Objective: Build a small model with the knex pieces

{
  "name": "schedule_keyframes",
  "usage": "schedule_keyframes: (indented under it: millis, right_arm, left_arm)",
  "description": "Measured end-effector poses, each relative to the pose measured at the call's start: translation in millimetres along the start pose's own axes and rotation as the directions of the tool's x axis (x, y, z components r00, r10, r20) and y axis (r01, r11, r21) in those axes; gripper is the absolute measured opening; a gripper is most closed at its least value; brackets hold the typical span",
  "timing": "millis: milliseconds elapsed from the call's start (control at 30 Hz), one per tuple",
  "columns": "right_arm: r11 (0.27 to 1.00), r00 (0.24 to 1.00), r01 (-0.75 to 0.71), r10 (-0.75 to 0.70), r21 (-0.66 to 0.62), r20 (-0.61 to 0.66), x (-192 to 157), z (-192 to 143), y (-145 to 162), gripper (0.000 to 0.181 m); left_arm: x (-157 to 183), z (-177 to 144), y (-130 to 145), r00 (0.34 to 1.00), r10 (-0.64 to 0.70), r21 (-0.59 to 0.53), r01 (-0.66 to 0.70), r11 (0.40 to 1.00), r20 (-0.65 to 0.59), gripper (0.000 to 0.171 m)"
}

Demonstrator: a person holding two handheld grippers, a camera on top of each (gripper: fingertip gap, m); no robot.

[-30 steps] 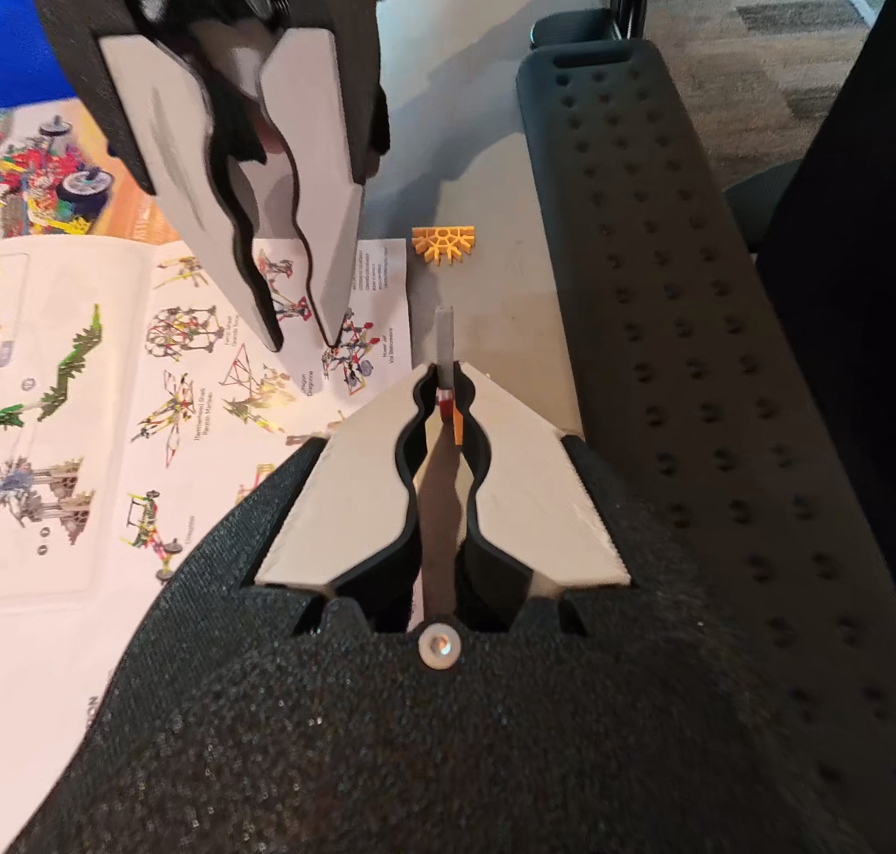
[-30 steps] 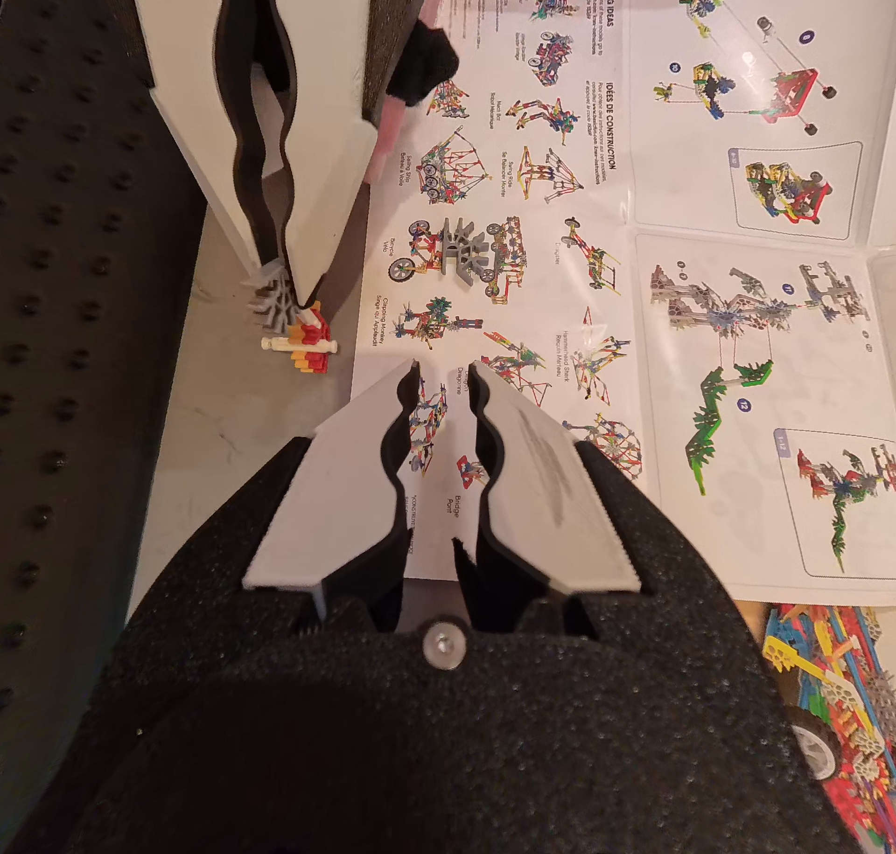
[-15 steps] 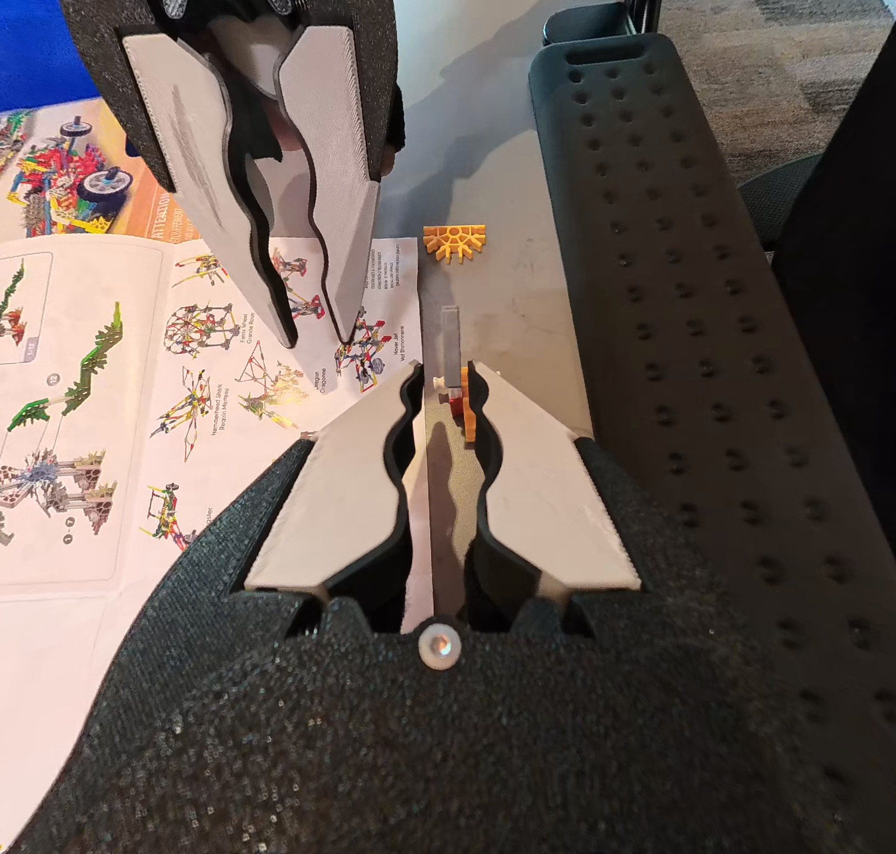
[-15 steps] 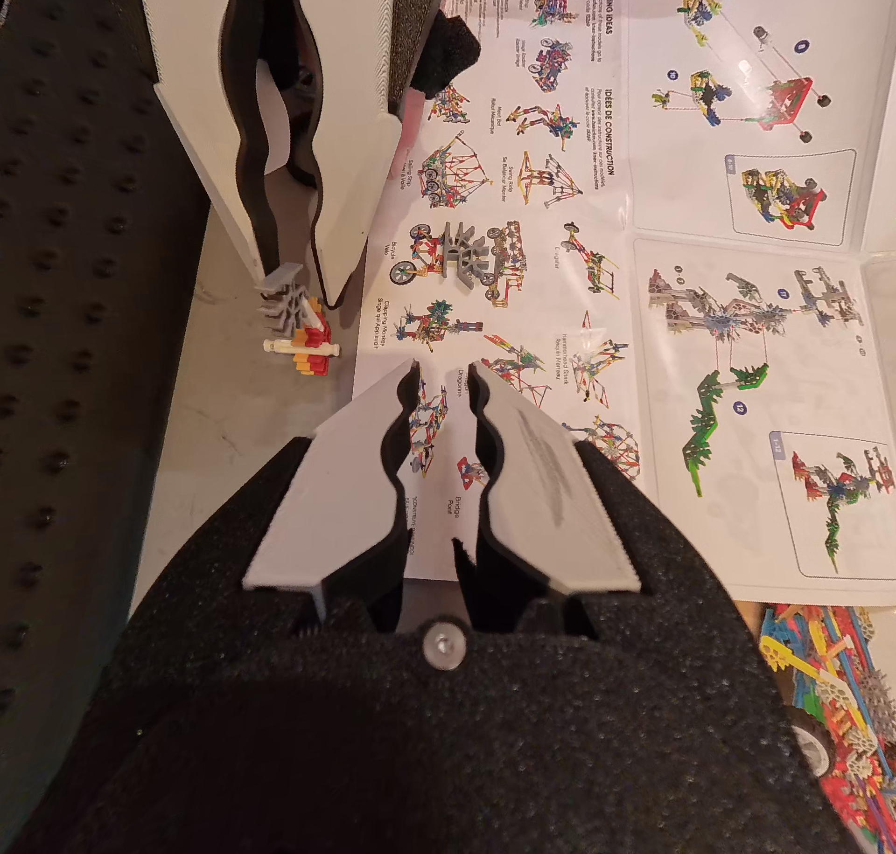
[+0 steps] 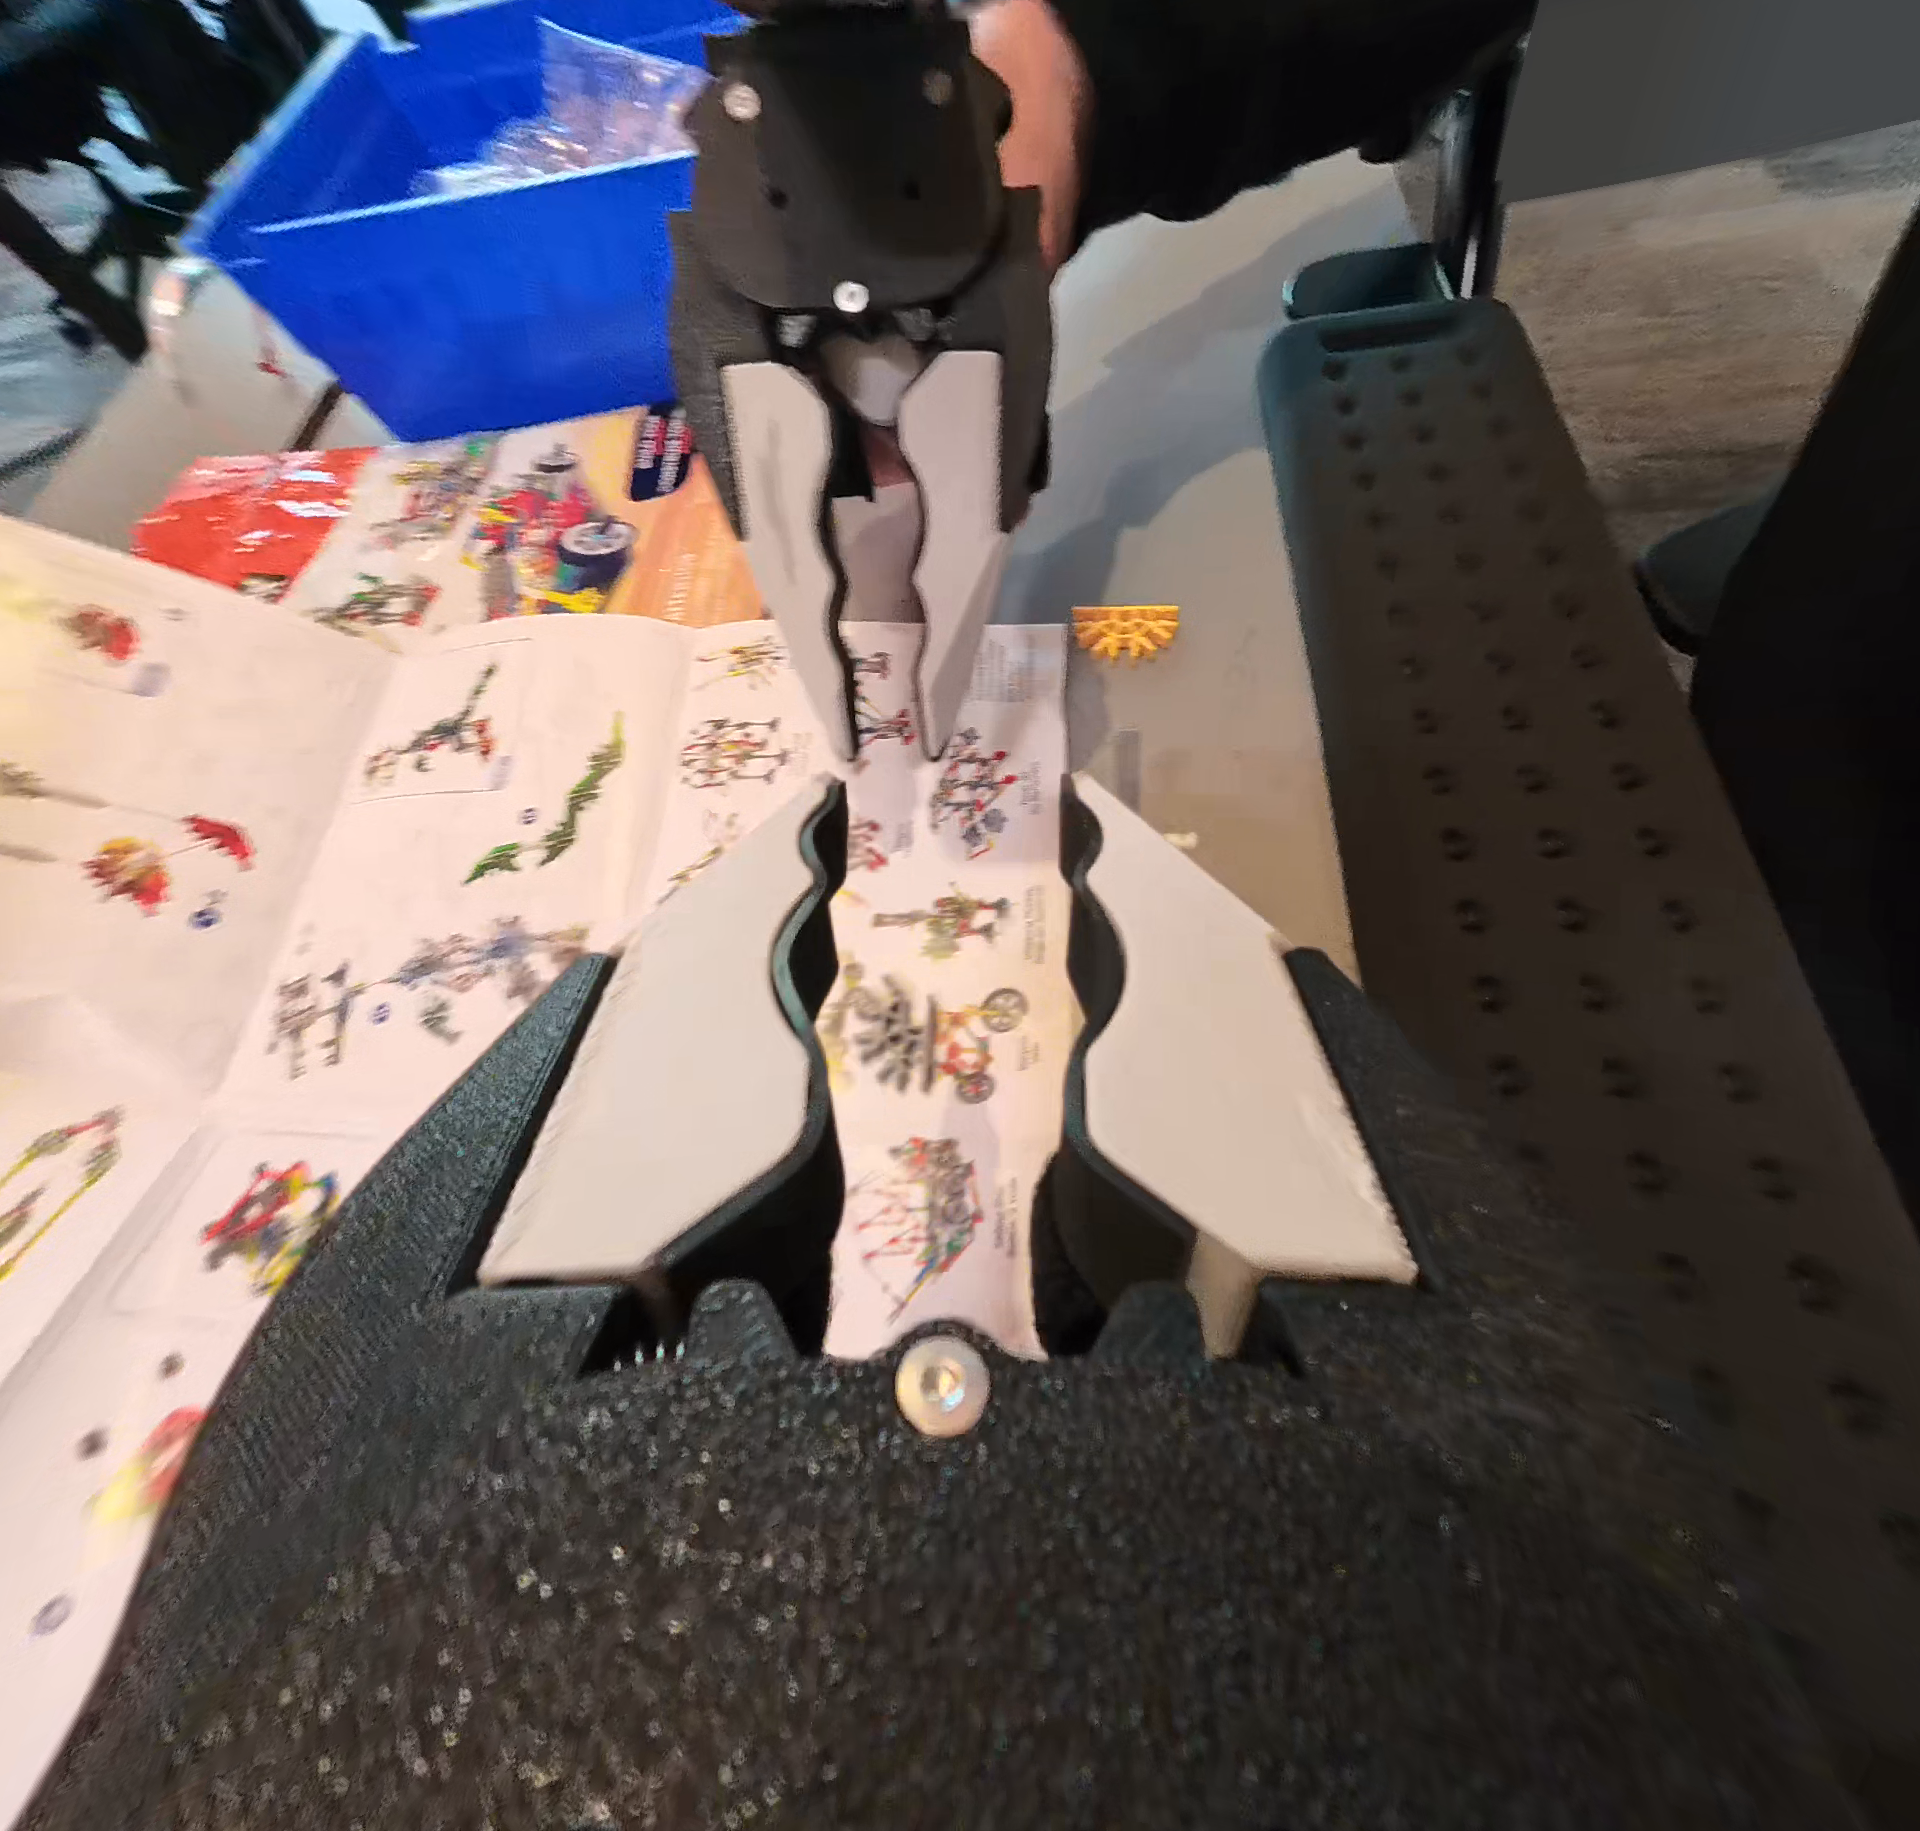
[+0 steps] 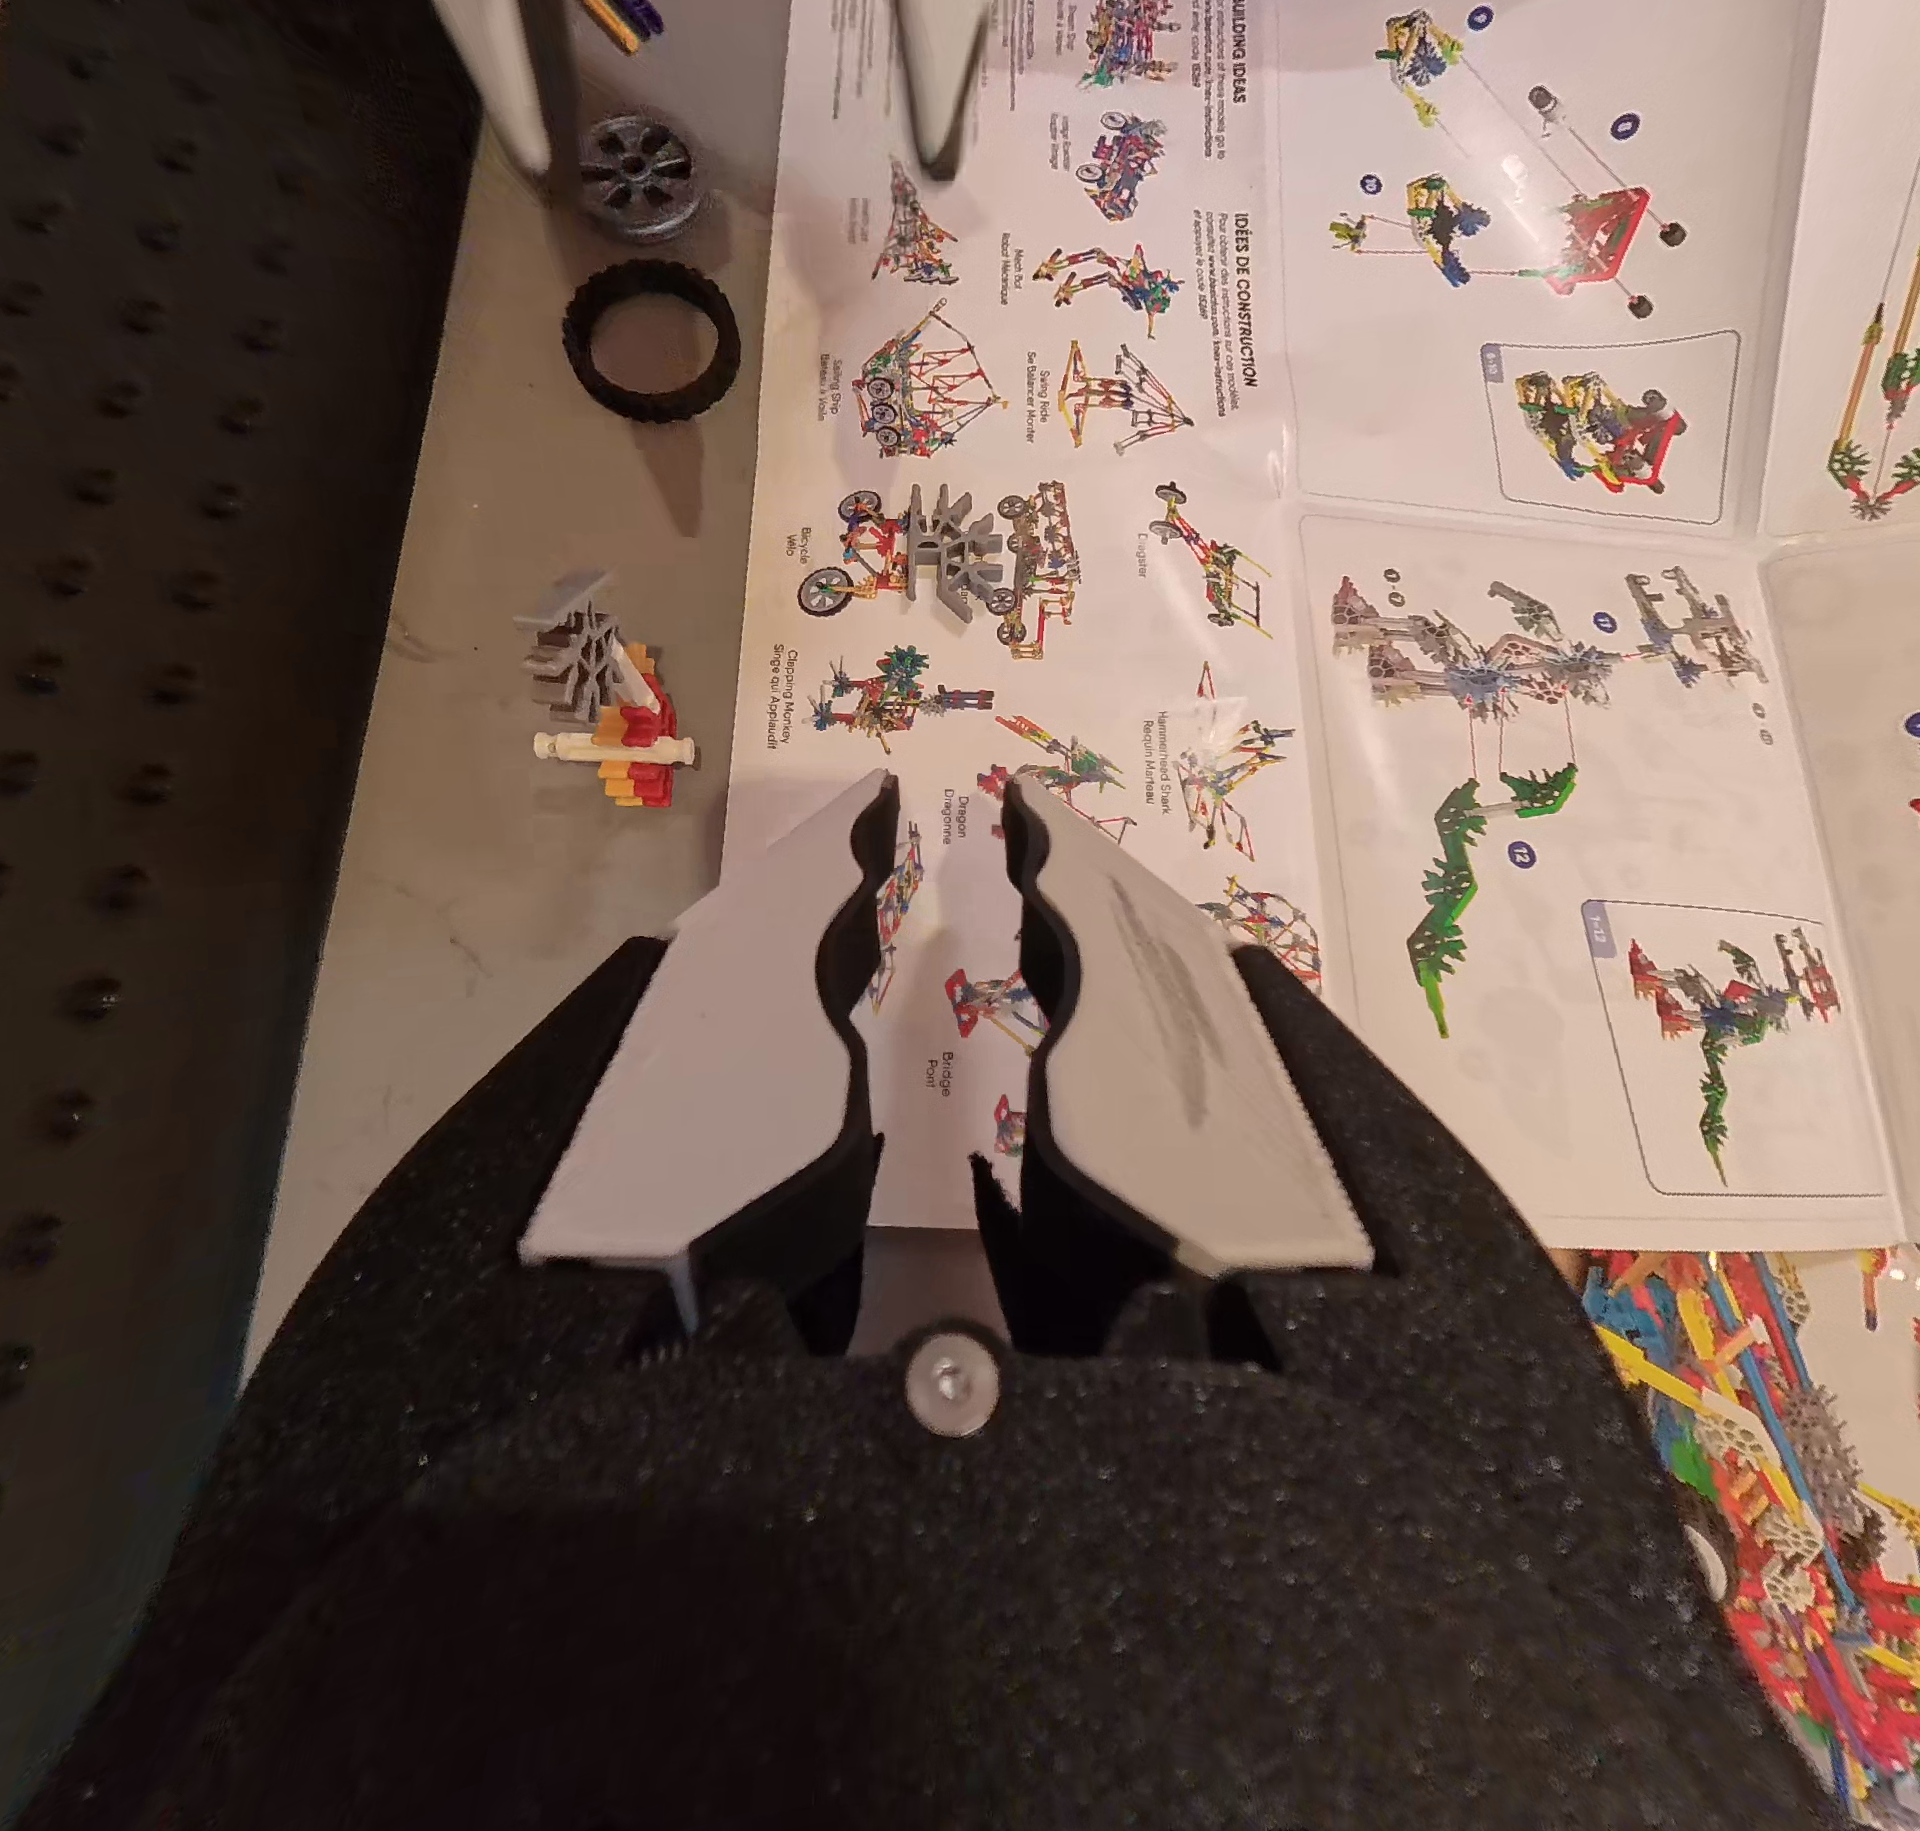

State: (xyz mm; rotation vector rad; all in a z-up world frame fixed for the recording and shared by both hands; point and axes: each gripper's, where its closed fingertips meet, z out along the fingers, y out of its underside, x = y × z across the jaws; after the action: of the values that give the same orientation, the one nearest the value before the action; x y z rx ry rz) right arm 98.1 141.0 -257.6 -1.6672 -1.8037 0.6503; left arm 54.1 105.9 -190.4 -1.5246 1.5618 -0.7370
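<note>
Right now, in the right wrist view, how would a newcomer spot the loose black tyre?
Find the bare grey table strip between the black perforated panel and the instruction sheet. The black tyre lies flat there, just below a grey spoked wheel hub. Unlike the hub, it is an empty knobbly ring.

The left gripper (image 5: 951,794) hung with its jaws spread wide and empty, while the right gripper (image 6: 945,794), tips narrowly parted, seemingly held nothing, a hand (image 5: 1044,134) gripping its rear.
</note>
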Motion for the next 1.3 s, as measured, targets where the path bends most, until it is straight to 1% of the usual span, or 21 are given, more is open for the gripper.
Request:
schedule_keyframes:
  millis: [133, 267, 400, 500, 600, 700, 833, 867, 967, 1033, 1100, 1200, 1233, 1300]
  right_arm:
    - [1.000, 1.000, 0.003, -0.002, 0.005, -0.005, 0.7, -0.6, -1.0, 0.019]
    - [1.000, 1.000, 0.004, -0.004, 0.004, -0.005, 0.5, -0.2, -0.5, 0.019]
    - [1.000, 1.000, 0.004, -0.004, 0.005, -0.006, 0.7, -0.3, -0.7, 0.019]
    - [1.000, 1.000, 0.005, -0.005, 0.007, -0.008, 1.0, -0.4, -1.1, 0.019]
    - [1.000, 1.000, 0.006, -0.006, 0.010, -0.011, 1.2, -1.2, -2.0, 0.019]
    - [1.000, 1.000, 0.007, -0.007, 0.012, -0.011, 0.9, -1.4, -2.5, 0.019]
    - [1.000, 1.000, 0.009, -0.009, 0.011, -0.009, 0.1, -0.8, -2.5, 0.019]
    - [1.000, 1.000, 0.008, -0.008, 0.010, -0.008, -0.1, -0.6, -2.3, 0.019]
    - [1.000, 1.000, 0.008, -0.008, 0.007, -0.007, -0.3, 0.0, -1.5, 0.019]
    - [1.000, 1.000, 0.008, -0.008, 0.003, -0.006, -0.5, 0.6, -0.7, 0.019]
    - [1.000, 1.000, 0.009, -0.009, 0.001, -0.005, -0.8, 1.0, -0.1, 0.019]
    - [1.000, 1.000, 0.011, -0.011, -0.002, -0.002, -1.4, 1.1, 0.4, 0.019]
    - [1.000, 1.000, 0.011, -0.011, -0.002, -0.001, -1.6, 1.1, 0.3, 0.019]
    - [1.000, 1.000, 0.012, -0.012, -0.003, 0.001, -2.0, 1.2, 0.6, 0.019]
  left_arm:
    - [-28.8, -24.3, -2.9, 0.993, -0.016, 0.027, 0.013, 1.000, 0.116, 0.038]
    - [-64.0, -56.8, -0.5, 0.964, -0.032, 0.034, 0.024, 0.999, 0.264, 0.038]
    - [-99.9, -100.2, 5.2, 0.904, -0.083, 0.060, 0.063, 0.996, 0.419, 0.037]
    - [-124.7, -134.1, 12.9, 0.846, -0.112, 0.074, 0.086, 0.994, 0.521, 0.035]
    - [-147.6, -167.2, 30.5, 0.774, -0.110, 0.035, 0.113, 0.993, 0.623, 0.032]
    - [-170.6, -204.2, 58.5, 0.668, -0.085, -0.044, 0.174, 0.984, 0.739, 0.029]
    - [-185.5, -244.7, 94.1, 0.568, -0.079, -0.106, 0.285, 0.953, 0.819, 0.024]
    - [-186.6, -251.6, 103.9, 0.557, -0.082, -0.123, 0.321, 0.939, 0.826, 0.024]
    - [-183.4, -262.6, 132.6, 0.559, -0.101, -0.174, 0.418, 0.891, 0.823, 0.024]
    - [-176.7, -261.0, 152.8, 0.582, -0.136, -0.212, 0.490, 0.846, 0.802, 0.023]
    - [-173.1, -259.1, 167.6, 0.591, -0.138, -0.250, 0.527, 0.812, 0.795, 0.020]
    - [-159.6, -248.6, 187.9, 0.642, -0.153, -0.335, 0.571, 0.749, 0.751, 0.020]
    - [-152.7, -245.4, 195.9, 0.659, -0.168, -0.368, 0.592, 0.717, 0.733, 0.021]
    - [-141.4, -240.9, 208.2, 0.692, -0.171, -0.430, 0.603, 0.672, 0.702, 0.021]
